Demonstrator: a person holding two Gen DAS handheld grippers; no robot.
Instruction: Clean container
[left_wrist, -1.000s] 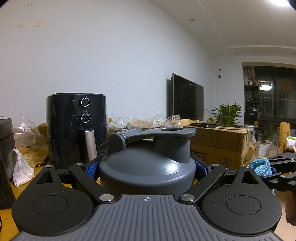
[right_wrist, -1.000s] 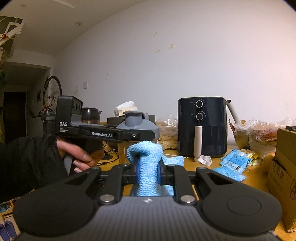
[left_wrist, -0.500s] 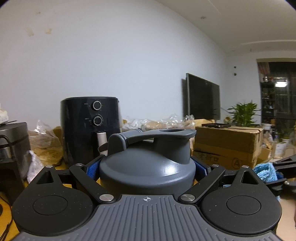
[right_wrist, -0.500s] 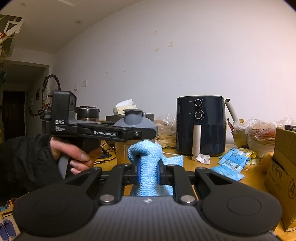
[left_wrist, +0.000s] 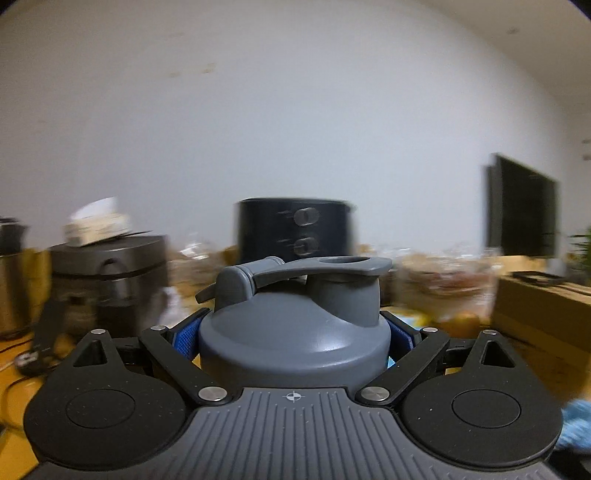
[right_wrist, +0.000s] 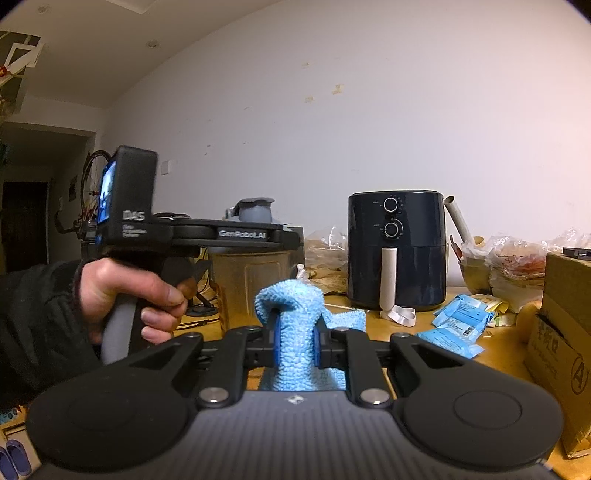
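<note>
Both claw pads (left_wrist: 184, 334) clamp container (left_wrist: 293, 332) lid between.

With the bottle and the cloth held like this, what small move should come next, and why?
Probably bring the right gripper, shut on the blue microfibre cloth, leftward to the clear shaker bottle with the grey lid. The left gripper holds that bottle up at its lid, and the cloth is not touching it.
</note>
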